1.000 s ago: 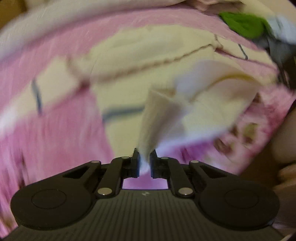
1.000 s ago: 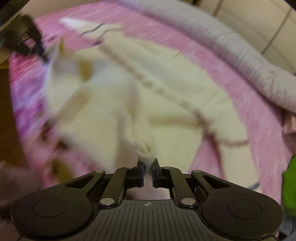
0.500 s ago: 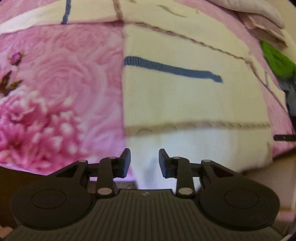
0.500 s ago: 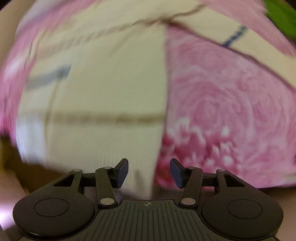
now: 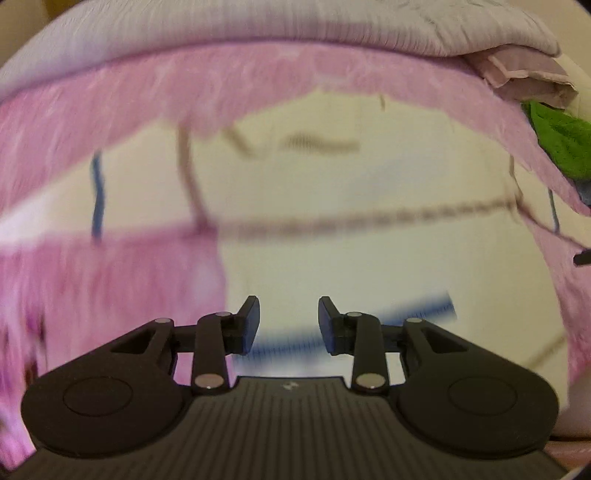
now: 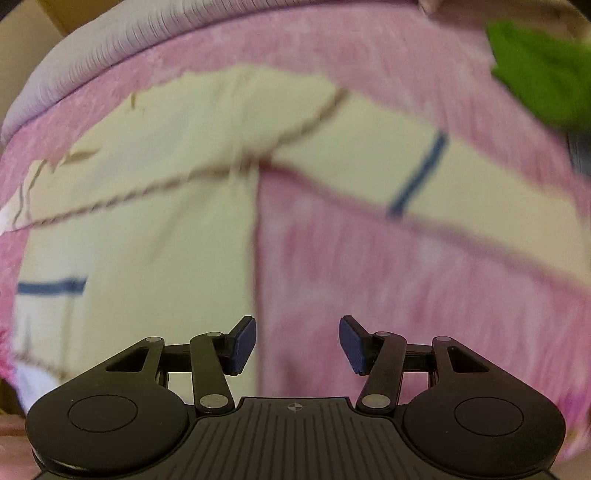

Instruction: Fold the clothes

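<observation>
A cream sweater (image 5: 369, 258) with brown stitch lines and blue stripes lies flat on a pink flowered blanket (image 5: 110, 295). My left gripper (image 5: 289, 317) hovers open over the sweater's near part, above a blue stripe (image 5: 351, 332), with nothing between its fingers. In the right wrist view the sweater (image 6: 147, 221) fills the left half and one sleeve with a blue stripe (image 6: 417, 173) runs off to the right. My right gripper (image 6: 297, 332) stands open over the sweater's side edge and the blanket (image 6: 406, 277), holding nothing. Both views are blurred.
A grey ribbed quilt (image 5: 258, 29) borders the far side of the blanket. A mauve folded cloth (image 5: 524, 74) and a green cloth (image 5: 561, 144) lie at the far right; the green cloth (image 6: 535, 70) also shows in the right wrist view.
Both grippers were shut on cream fabric a second ago and have let it go and opened. The sweater now lies flat, and both views have swung toward its far side.
</observation>
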Demonstrator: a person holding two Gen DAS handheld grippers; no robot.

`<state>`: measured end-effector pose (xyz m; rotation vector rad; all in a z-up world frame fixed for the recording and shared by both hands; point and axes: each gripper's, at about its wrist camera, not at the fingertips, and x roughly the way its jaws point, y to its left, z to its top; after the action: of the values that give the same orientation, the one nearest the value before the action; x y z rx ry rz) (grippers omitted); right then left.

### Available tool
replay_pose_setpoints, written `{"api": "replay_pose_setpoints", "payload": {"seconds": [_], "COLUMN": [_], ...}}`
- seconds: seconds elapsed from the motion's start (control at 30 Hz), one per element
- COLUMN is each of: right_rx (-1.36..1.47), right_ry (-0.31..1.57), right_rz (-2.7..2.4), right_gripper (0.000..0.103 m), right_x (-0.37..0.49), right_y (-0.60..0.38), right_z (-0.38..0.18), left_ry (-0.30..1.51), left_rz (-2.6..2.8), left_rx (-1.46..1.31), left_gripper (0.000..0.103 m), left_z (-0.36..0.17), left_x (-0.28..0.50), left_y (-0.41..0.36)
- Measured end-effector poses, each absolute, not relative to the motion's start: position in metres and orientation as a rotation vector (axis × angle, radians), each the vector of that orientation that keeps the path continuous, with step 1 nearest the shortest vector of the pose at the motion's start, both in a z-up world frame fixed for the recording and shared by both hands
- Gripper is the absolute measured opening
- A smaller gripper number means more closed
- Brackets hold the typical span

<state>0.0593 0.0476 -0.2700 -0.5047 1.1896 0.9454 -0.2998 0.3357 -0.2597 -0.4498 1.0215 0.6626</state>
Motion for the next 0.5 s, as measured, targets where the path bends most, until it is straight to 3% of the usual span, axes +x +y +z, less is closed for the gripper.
{"api": "replay_pose_setpoints", "payload": {"seconds": [0.3, 0.5], "right_rx": [-0.512, -0.53], "right_ry": [1.011, 0.958], "right_rz": [1.066, 1.146], "right_gripper": [0.054, 0.054], "right_x": [0.135, 0.169], "right_y": [0.162, 0.235], "right_z": [-0.28, -0.294], "left_ry": [1.034, 1.057], "left_rz": [0.531, 0.435], "left_rx": [-0.246, -0.227], "left_gripper": [0.03, 0.039], "left_z": [-0.292, -0.327], "left_x": [-0.206, -0.161], "left_y": [0.472, 0.54]}}
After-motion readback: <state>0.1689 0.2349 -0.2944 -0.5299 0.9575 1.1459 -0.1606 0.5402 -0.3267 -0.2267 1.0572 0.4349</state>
